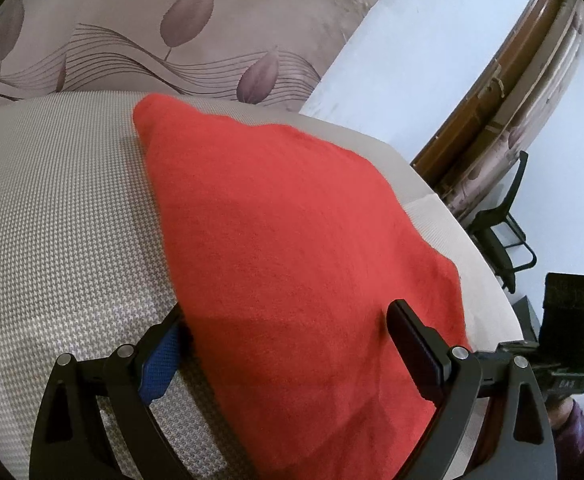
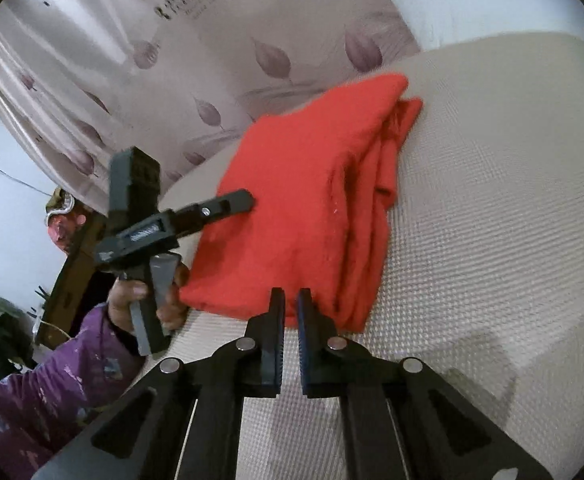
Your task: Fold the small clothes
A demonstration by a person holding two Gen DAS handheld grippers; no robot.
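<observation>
My left gripper (image 1: 287,328) stands wide open over the red garment (image 1: 292,240), which lies folded on the grey checked tabletop (image 1: 63,216); 1 finger rests on the cloth's top, the other, with its blue pad, sits off the garment's edge on the table. In the right view the red garment (image 2: 308,208) shows stacked folded layers along its near edge. My right gripper (image 2: 290,300) has its 2 fingers nearly together, a narrow gap left, tips at that near edge; whether they pinch cloth I cannot tell. A leaf-print curtain (image 1: 195,40) hangs behind
</observation>
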